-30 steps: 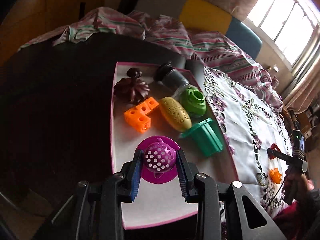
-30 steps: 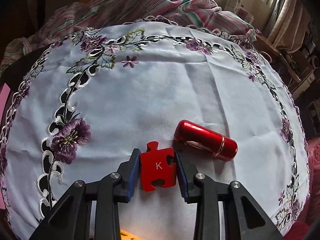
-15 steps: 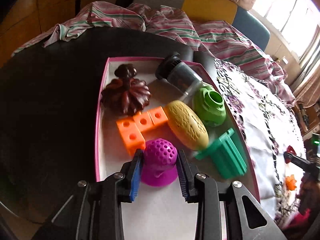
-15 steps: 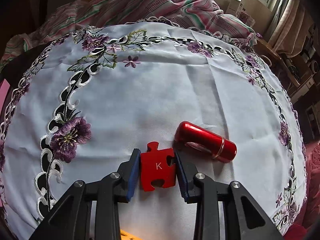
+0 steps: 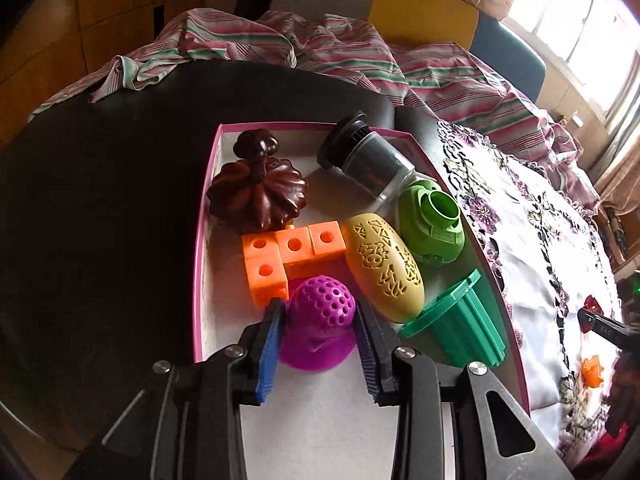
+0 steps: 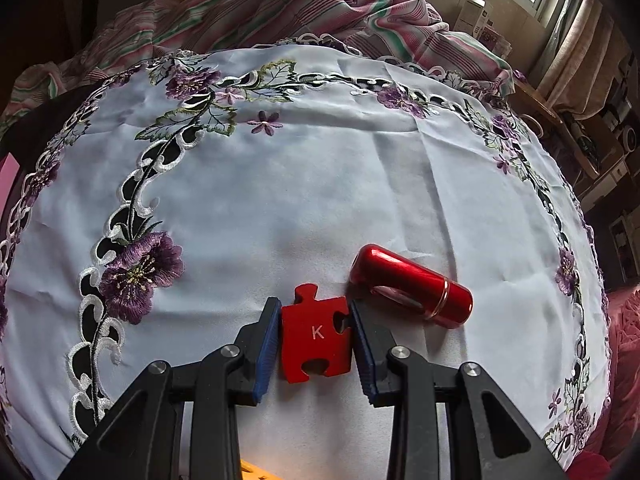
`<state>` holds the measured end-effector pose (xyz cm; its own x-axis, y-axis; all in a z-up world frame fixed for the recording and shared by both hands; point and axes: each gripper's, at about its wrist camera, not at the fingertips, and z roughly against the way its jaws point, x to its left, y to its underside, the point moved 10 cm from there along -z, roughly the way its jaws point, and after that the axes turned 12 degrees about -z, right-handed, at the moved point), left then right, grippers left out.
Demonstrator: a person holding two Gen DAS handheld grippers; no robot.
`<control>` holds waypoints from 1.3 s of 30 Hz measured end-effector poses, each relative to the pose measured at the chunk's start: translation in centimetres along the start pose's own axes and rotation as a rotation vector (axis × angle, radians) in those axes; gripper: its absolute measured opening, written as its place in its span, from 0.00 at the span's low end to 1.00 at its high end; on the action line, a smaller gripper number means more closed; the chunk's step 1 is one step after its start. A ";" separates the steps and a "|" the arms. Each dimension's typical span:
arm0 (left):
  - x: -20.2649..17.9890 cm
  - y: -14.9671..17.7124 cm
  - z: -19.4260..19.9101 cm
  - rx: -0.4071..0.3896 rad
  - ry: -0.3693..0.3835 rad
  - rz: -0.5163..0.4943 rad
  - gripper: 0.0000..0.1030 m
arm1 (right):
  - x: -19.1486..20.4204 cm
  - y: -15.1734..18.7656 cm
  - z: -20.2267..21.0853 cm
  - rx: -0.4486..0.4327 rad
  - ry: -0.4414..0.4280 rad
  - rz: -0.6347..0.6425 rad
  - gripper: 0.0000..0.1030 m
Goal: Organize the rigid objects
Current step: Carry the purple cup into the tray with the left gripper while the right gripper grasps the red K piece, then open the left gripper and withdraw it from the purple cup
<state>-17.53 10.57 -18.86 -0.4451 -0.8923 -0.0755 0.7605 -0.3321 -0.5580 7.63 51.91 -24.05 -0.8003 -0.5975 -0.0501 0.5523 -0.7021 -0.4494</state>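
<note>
Left gripper [image 5: 320,344] is closed on a purple perforated dome toy [image 5: 320,330], its blue pads pressing both sides of the toy, which sits on the white floor of a pink-rimmed tray [image 5: 202,240]. Relative to the purple toy inside that tray: an orange block piece [image 5: 286,254] touches it just behind and to the left, a yellow carved egg shape [image 5: 386,266] lies right beside it, a dark green ribbed cup [image 5: 460,324] lies on its side further right, a light green fitting [image 5: 434,222] sits beyond the egg, a dark brown pumpkin-shaped piece [image 5: 258,192] sits at the far left, and a black-capped jar [image 5: 366,158] lies tipped at the far end. The tray rests on a dark table [image 5: 100,200].

Right gripper [image 6: 314,340] is clamped on a red puzzle piece marked K [image 6: 316,334], lying flat on a white embroidered tablecloth [image 6: 280,200]. A red metallic cylinder [image 6: 412,284] lies just beside the puzzle piece, to its right and slightly beyond. A striped cloth [image 6: 280,4] is bunched well beyond it, past the tablecloth's far edge.
</note>
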 end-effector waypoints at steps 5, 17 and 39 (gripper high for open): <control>0.0 -0.1 1.2 -0.030 -0.037 -0.019 0.38 | 0.0 0.0 0.0 -0.003 0.003 0.005 0.33; -0.3 -0.1 5.8 -0.108 -0.104 -0.050 0.38 | 0.2 0.2 0.1 -0.020 0.022 0.032 0.33; -1.5 3.0 8.9 -0.117 -0.131 -0.083 0.38 | 0.5 0.1 0.2 -0.030 0.040 0.065 0.31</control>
<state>-10.36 8.23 -13.07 -0.4328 -0.8980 0.0791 0.6598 -0.3754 -0.6510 7.29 51.44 -23.96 -0.7723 -0.6247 -0.1152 0.5963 -0.6503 -0.4706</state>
